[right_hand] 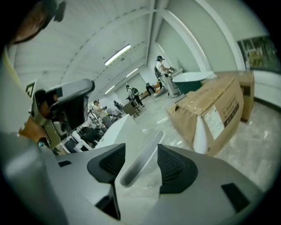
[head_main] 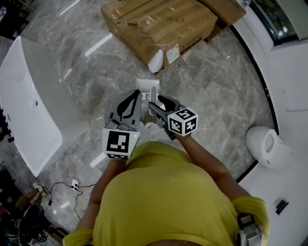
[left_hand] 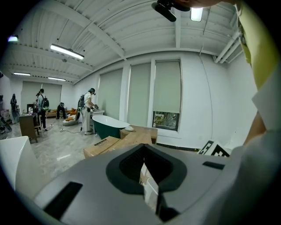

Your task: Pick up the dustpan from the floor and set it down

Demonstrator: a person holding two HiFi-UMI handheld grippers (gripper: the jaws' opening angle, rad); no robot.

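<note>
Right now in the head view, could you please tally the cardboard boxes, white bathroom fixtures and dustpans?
Cardboard boxes: 2
White bathroom fixtures: 2, bathtub and toilet
Dustpan: 1
Total: 5

The dustpan (head_main: 145, 85) is set on the floor (head_main: 216, 96); the cardboard box (head_main: 159, 24) is placed behind it, the bathtub (head_main: 24, 96) to its left, the toilet (head_main: 267, 144) to its right.
</note>
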